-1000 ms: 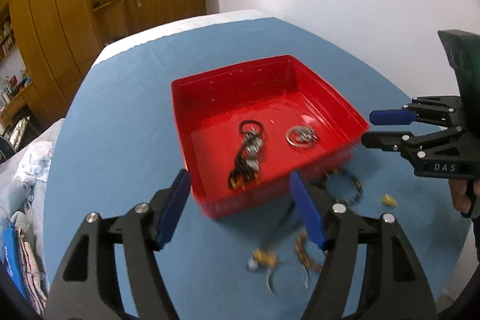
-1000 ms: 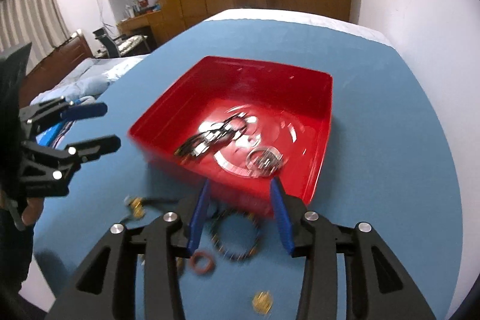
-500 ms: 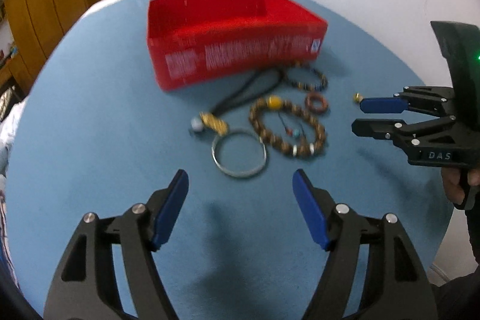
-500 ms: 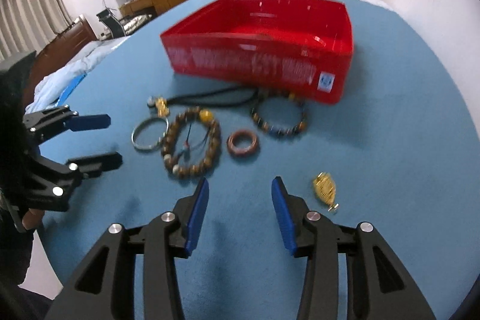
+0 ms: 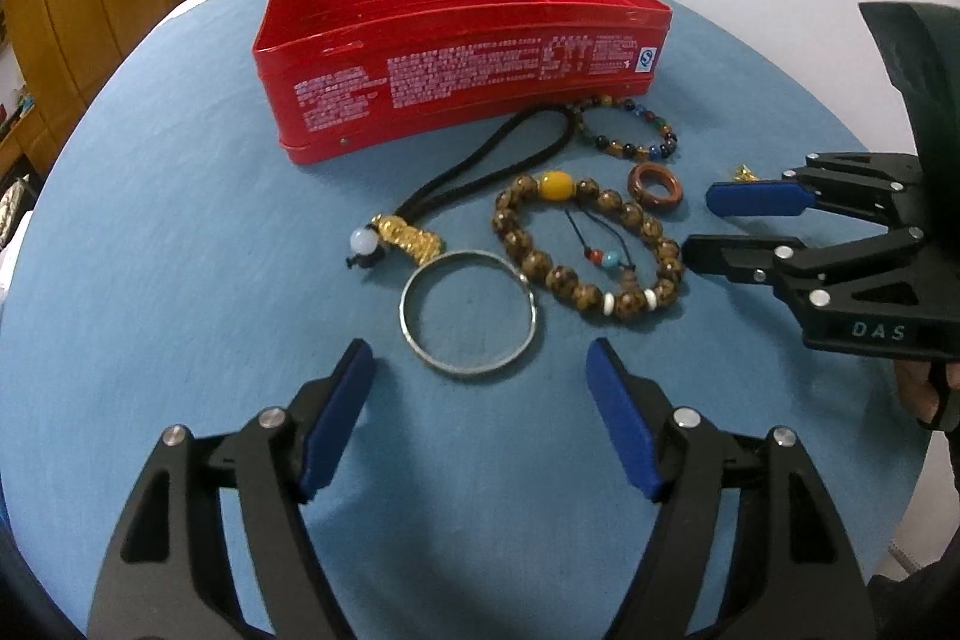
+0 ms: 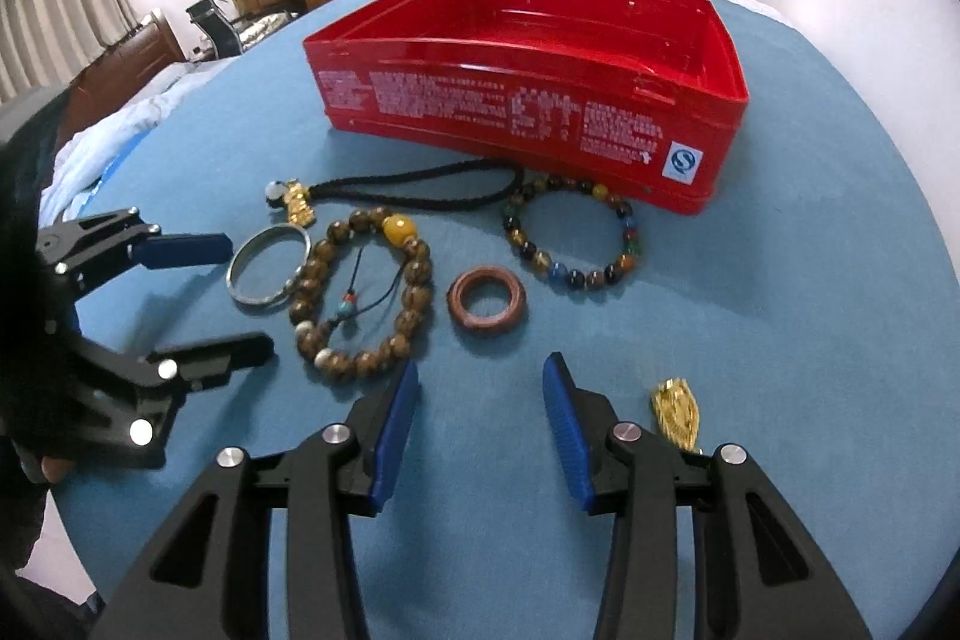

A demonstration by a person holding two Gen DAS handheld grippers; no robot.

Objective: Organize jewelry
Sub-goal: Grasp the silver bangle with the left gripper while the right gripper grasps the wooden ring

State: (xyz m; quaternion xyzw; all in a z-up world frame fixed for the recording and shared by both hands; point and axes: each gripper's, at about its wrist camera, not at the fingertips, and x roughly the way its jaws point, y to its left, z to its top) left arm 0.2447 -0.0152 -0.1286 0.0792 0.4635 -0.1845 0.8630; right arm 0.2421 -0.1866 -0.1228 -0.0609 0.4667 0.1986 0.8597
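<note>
both grippers have dropped lower; silver bangle [image 5: 469,313] lies just beyond left gripper [image 5: 480,418].

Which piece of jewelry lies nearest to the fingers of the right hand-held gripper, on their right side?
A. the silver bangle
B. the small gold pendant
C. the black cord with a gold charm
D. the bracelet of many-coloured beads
B: in the right wrist view the small gold pendant lies on the blue tablecloth just beside the right hand-held gripper, apart from the other pieces.

A glossy red plastic box [image 5: 462,58] is sitting on matt blue cloth covering the table [image 5: 180,280]; the polished metal bangle [image 5: 469,312] is gleaming beside smooth, shiny brown beads [image 5: 585,247].
</note>
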